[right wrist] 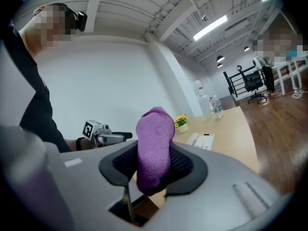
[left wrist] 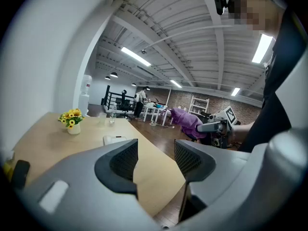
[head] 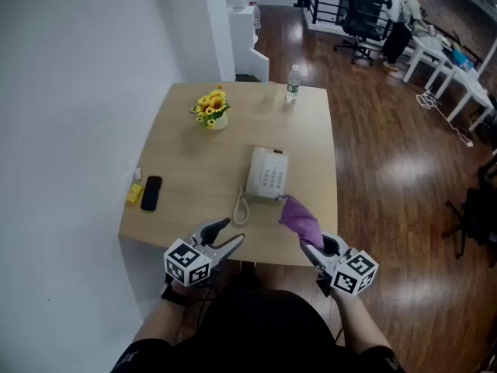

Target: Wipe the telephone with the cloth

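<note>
Purple fabric is filling my right gripper: its jaws are clenching the lower end of the cloth, and the free end is standing up past the tips. My left gripper is hanging released, jaws apart, with nothing between them. The white telephone is lying on the wooden table ahead of both grippers, roughly midway between their lines. The cloth's free end is reaching just beside its near right corner; I cannot tell whether it is touching. The phone's long axis is running away from me, keypad facing up, and the coiled cord is looping off the near end toward my left gripper. I am judging the right gripper the nearer one, so the wipe should be going forward along that axis.
</note>
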### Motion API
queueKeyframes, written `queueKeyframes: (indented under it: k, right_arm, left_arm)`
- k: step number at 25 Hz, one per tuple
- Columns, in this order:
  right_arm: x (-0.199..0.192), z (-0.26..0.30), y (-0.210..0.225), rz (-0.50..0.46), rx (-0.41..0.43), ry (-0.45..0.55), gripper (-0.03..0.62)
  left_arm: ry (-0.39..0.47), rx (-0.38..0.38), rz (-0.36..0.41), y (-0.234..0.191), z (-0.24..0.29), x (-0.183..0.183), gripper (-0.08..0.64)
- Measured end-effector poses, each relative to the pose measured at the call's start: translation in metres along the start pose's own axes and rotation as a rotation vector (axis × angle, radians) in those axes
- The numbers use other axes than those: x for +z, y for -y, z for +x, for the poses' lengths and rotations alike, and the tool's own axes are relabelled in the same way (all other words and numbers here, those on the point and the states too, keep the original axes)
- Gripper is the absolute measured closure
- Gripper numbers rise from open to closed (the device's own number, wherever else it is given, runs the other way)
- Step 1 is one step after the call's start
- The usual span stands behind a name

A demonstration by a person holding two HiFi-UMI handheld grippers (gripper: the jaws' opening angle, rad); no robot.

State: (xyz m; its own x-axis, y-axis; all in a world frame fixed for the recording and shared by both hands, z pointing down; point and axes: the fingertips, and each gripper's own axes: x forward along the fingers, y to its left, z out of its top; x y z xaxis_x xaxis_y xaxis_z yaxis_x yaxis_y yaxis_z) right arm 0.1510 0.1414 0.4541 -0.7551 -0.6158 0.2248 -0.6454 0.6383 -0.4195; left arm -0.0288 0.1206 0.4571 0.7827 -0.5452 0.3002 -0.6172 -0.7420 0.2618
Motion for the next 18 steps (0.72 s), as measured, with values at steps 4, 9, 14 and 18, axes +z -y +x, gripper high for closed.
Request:
queueKeyframes:
  k: [4,9,14,18]
  right_arm:
    - [0.009,0.041,0.012,-0.015,0.001,-0.043,0.437]
    - [0.017,0.099,0.04,-0.028,-0.008,-0.115,0.437]
    - [0.017,0.152,0.071,-0.05,-0.054,-0.174,0.437]
    - [0.022,0.197,0.102,-0.087,-0.098,-0.215,0.437]
  left_arm:
    - [0.006,-0.007,-0.013,-0.038,0.01,0.01,0.328]
    - [0.001,-0.037,0.005,-0.086,0.031,0.023,0.328]
    - [-0.046,-0.087,0.023,-0.123,0.051,0.019,0.328]
    - [-0.095,-0.091,0.031,-0.161,0.068,0.01,0.328]
